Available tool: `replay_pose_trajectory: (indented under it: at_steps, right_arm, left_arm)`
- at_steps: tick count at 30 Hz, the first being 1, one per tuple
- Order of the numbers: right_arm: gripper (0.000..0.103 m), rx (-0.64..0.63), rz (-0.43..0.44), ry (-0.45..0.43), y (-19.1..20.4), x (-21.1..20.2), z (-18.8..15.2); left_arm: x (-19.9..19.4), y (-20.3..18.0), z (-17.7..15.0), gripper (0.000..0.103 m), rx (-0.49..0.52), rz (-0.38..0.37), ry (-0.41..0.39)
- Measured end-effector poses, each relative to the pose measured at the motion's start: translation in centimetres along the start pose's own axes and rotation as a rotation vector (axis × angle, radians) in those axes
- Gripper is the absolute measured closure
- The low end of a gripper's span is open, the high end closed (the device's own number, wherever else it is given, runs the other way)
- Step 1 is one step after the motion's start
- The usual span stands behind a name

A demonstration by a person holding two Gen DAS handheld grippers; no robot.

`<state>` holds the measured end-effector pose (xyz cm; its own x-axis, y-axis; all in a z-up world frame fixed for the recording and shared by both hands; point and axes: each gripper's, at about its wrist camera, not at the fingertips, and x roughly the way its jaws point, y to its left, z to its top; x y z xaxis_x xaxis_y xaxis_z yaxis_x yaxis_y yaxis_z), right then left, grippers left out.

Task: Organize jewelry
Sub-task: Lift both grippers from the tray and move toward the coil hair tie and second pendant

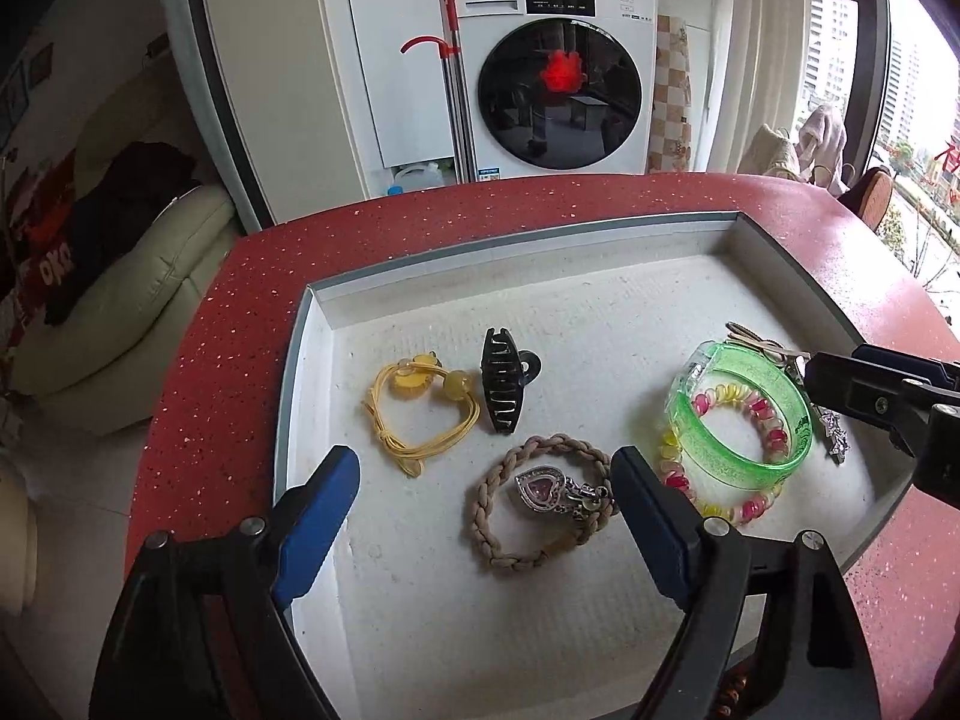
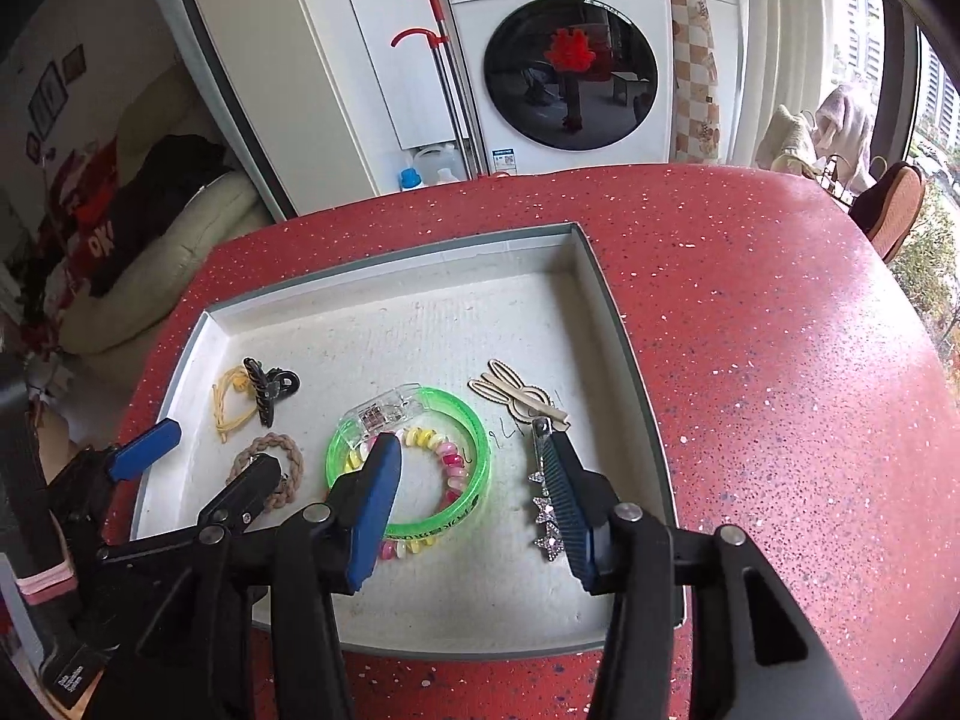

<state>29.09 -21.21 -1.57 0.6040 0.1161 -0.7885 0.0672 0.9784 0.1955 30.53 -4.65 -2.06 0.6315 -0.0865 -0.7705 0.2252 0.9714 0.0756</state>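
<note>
A white tray (image 1: 600, 276) on the red table holds the jewelry. In it lie a yellow cord hair tie (image 1: 420, 414), a black claw clip (image 1: 504, 381), a braided rope bracelet (image 1: 540, 498) with a pink heart pendant (image 1: 540, 489), a green bangle (image 1: 741, 414), a pink-yellow coil band (image 1: 750, 498), a beige bunny clip (image 2: 519, 393) and a sparkly star clip (image 2: 546, 510). My left gripper (image 1: 486, 474) is open over the rope bracelet. My right gripper (image 2: 474, 453) is open and empty, low over the bangle (image 2: 414, 462) and the star clip.
The red speckled table (image 2: 780, 390) extends to the right of the tray (image 2: 624, 336). A washing machine (image 1: 558, 72), a cream sofa (image 1: 138, 294) and a window stand beyond the table's far edge.
</note>
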Motion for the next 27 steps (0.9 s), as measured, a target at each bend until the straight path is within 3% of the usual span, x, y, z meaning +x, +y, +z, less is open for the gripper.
replay_pose_trajectory:
  at_steps: [8,15,27]
  right_arm:
    - [0.045,0.016,0.028,0.001,-0.2,-0.9,-0.5]
    - [0.02,0.014,0.063,-0.032,0.2,-2.9,-1.3]
    - [0.016,0.099,0.123,-0.087,-0.6,-6.0,-3.8]
  left_arm:
    - [-1.8,0.2,-0.1,0.0,-0.015,-0.023,-0.03]
    - [-3.6,-0.2,-0.7,0.0,-0.003,-0.015,-0.04]
    - [-5.8,0.4,-2.6,0.0,-0.009,-0.008,-0.027]
